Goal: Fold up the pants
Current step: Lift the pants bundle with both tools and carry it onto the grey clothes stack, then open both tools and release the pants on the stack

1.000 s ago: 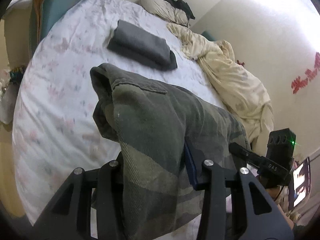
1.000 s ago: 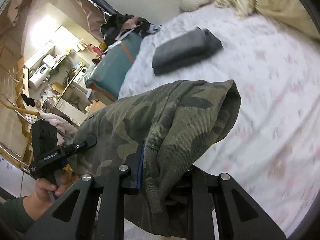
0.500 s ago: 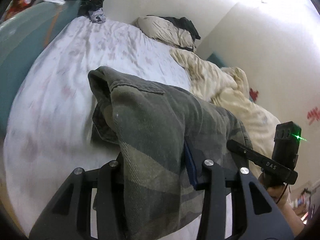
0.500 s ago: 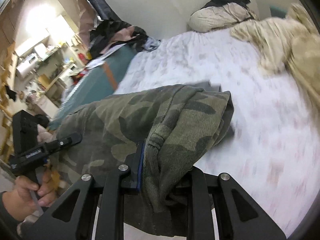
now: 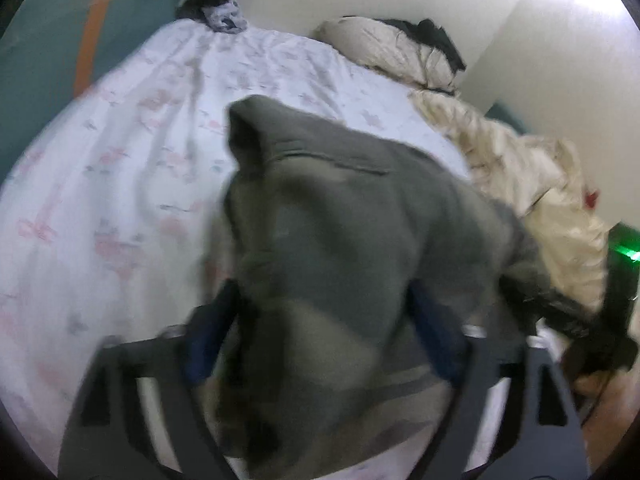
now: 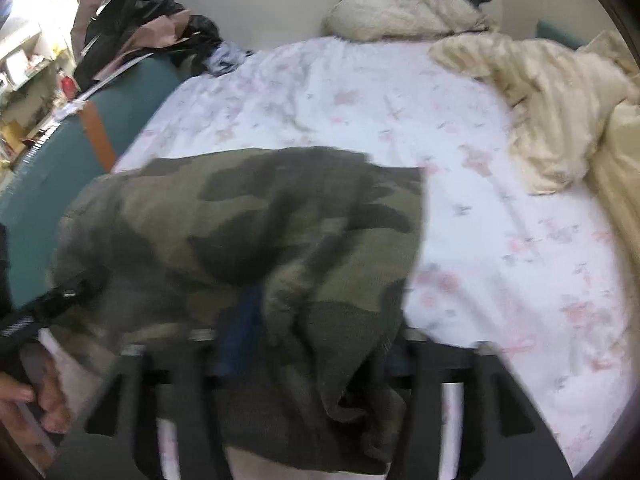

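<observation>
My left gripper [image 5: 324, 320] has its jaws opening, standing wide with the blue pads set apart. The folded camouflage pants [image 5: 344, 248] lie between them, and through the blur the cloth looks loose of the pads rather than pinched. My right gripper [image 6: 316, 344] is opening too. Its blue pad on the left side shows against the cloth, and the other side is hidden under a hanging fold, so I cannot tell whether that pad touches. The pants [image 6: 248, 240] fill the gap there as well, draped over the front of the jaws and sagging below them.

The bundle runs from one pair of jaws to the other as a thick folded slab, its far edge reaching out over the bed [image 5: 120, 184]. From my left jaws it rises ahead to a rounded fold with a seam line across it. From my right jaws its far edge is a straight corner against the sheet.

To the left of my right jaws, a hand [image 6: 28, 396] grips the other tool's handle.

Beyond the pants, the white sheet with pale pink flowers spreads ahead. To the right of both jaws a cream blanket [image 6: 552, 92] lies crumpled. Farthest ahead, by the wall, sits a pillow [image 6: 400, 16] with a dark garment on top. Far left, a teal panel [image 5: 48, 48] borders the bed
</observation>
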Demonstrator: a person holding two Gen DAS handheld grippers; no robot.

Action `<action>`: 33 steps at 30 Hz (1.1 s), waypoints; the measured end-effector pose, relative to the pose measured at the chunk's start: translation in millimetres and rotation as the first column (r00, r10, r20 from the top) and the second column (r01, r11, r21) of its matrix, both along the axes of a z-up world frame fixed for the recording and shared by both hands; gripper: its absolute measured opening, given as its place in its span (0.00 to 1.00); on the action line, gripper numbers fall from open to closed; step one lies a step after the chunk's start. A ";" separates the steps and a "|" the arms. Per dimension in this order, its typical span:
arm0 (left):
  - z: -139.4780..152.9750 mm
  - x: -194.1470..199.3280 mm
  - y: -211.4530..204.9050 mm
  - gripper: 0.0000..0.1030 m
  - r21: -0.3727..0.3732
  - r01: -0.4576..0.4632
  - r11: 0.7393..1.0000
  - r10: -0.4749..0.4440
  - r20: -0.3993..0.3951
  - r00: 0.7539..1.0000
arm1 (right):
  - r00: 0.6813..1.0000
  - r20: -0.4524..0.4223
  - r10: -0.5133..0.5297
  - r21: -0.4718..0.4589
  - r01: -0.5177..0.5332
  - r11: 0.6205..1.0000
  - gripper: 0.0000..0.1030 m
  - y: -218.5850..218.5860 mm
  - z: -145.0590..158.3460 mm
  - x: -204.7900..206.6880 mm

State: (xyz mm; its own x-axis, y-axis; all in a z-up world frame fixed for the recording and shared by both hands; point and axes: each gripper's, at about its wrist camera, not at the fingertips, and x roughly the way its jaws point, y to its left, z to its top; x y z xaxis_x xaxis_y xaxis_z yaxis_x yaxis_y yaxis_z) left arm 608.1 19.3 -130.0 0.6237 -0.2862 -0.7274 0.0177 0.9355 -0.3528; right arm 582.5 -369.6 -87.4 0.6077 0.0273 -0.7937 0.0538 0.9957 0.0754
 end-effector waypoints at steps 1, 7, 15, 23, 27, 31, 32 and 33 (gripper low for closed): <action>3.2 -4.3 2.8 0.90 0.046 0.006 0.999 -0.007 0.013 1.000 | 1.000 -0.004 -0.007 -0.025 0.007 1.000 0.71 -4.8 0.0 -4.2; 32.3 -61.6 34.8 0.92 0.226 -0.134 0.965 0.127 0.045 0.991 | 0.990 0.001 -0.142 -0.015 0.142 0.990 0.72 -43.2 25.8 -60.6; 88.4 -199.8 17.4 0.94 0.247 -0.180 0.952 0.131 0.203 0.970 | 0.974 0.201 -0.108 0.034 0.104 0.994 1.00 7.9 85.8 -195.0; 140.3 -330.7 -22.6 0.99 0.203 -0.184 0.962 0.121 0.286 0.950 | 0.945 0.323 -0.054 -0.012 0.061 0.998 1.00 78.3 127.6 -319.7; 161.7 -379.9 -34.2 0.99 0.246 -0.181 0.952 0.093 0.329 0.940 | 0.924 0.376 -0.065 -0.028 0.081 0.996 1.00 101.2 143.5 -369.6; 180.0 -433.6 -35.6 0.99 0.246 -0.181 0.952 0.082 0.365 0.927 | 0.913 0.403 -0.061 -0.047 0.087 0.995 1.00 121.2 150.1 -417.3; 180.9 -442.9 -35.4 1.00 0.243 -0.179 0.954 0.079 0.369 0.926 | 0.911 0.407 -0.059 -0.053 0.088 0.995 1.00 124.8 150.8 -427.1; 181.8 -453.6 -34.7 0.99 0.237 -0.182 0.954 0.085 0.370 0.925 | 0.910 0.412 -0.057 -0.054 0.087 0.995 1.00 128.2 150.7 -439.4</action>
